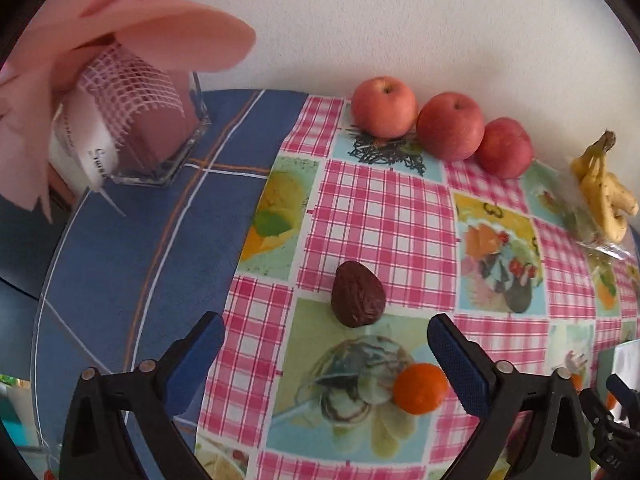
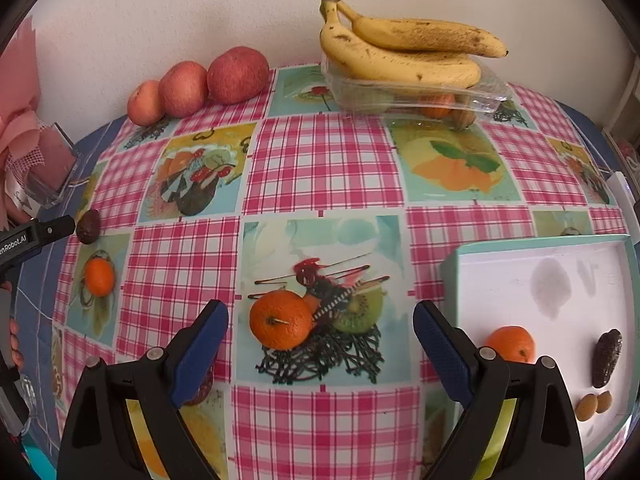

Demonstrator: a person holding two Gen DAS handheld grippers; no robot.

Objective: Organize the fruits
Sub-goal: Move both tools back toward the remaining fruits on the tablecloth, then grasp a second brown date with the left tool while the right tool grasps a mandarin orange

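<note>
Both sets of jaws stand wide open and hold nothing.

Starting with the left gripper point(image 1: 326, 344): a dark wrinkled fruit point(image 1: 358, 294) lies on the bench point(image 1: 372, 208) just ahead of the jaws, roughly on their centre line. A small orange point(image 1: 420, 388) sits inside the gap, hard by the right-hand jaw. Closing here for the dark fruit could catch or knock the orange, which is round and would likely roll across the slick cloth.

Far ahead, three apples point(image 1: 450, 126) line the wall, and bananas point(image 1: 604, 192) lie off to the right.

At the right gripper point(image 2: 320, 340), an orange on the cloth point(image 2: 280, 320) rests between the jaws, nearer the left one. An uneven closure could push it sideways before both pads meet it.

Right of that jaw, a white tray point(image 2: 500, 276) already carries an orange in the tray point(image 2: 512, 342); its raised rim is close, so a swing across could clip it and shift the tray.
</note>
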